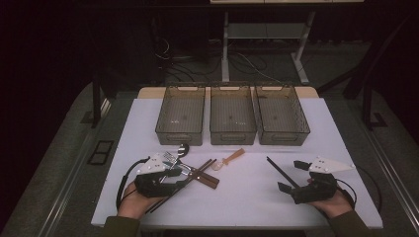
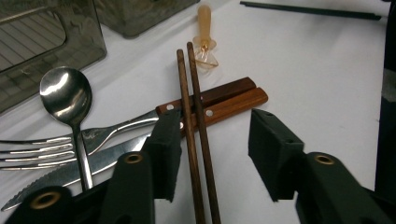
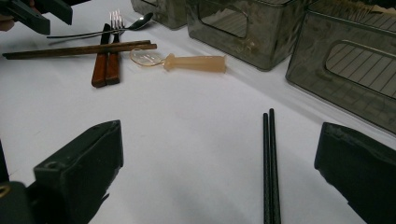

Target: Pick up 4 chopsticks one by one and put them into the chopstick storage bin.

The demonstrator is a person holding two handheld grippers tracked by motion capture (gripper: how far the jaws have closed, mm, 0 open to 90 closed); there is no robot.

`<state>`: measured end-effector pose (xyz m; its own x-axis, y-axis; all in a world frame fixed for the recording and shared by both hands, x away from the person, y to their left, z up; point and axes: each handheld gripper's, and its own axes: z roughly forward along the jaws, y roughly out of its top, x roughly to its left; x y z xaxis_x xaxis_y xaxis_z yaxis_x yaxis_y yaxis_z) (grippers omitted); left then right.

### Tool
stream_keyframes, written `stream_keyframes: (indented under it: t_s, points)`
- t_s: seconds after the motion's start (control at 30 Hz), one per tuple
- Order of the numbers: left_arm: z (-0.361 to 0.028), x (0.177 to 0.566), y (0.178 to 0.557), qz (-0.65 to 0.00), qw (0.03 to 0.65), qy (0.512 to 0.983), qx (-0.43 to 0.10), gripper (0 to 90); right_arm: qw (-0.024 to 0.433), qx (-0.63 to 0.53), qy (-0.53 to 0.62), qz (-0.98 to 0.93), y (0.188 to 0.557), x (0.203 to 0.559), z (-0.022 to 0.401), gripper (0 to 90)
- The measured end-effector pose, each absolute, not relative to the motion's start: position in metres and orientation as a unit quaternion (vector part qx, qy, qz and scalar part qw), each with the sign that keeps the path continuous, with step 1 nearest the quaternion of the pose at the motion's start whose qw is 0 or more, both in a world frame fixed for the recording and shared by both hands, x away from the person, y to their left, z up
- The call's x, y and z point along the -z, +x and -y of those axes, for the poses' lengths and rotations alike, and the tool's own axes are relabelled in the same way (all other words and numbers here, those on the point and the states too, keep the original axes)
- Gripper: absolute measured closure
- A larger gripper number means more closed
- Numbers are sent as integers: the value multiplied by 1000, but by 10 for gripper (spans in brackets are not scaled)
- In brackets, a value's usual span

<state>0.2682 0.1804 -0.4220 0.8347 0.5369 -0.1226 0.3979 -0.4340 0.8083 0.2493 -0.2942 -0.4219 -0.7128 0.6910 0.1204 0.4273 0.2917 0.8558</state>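
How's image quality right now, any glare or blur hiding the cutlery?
High view: dim room, white table lit, small items soft. Left gripper view: glare on the steel spoon, brown chopsticks sharp. Right gripper view: black chopsticks clear, near jaws blurred.

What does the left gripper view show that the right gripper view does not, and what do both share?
Left gripper view alone: a serrated knife blade, and the left gripper with its jaws around the brown chopsticks, not yet pressing. Right gripper view alone: the black chopsticks between the right gripper open jaws. Both: spoon, fork, wooden handles, plastic scoop, bins.
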Motion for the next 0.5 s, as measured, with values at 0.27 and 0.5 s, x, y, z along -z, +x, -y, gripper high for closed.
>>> stream_keyframes:
  t_s: [0.27, 0.5]
  points:
    - [-182, 424, 270, -293, 432, 850, -73, 690, 139, -479, 353, -791, 249, 422, 294, 14]
    - [-183, 426, 272, -310, 405, 857, -69, 771, 139, -479, 353, -792, 249, 422, 294, 14]
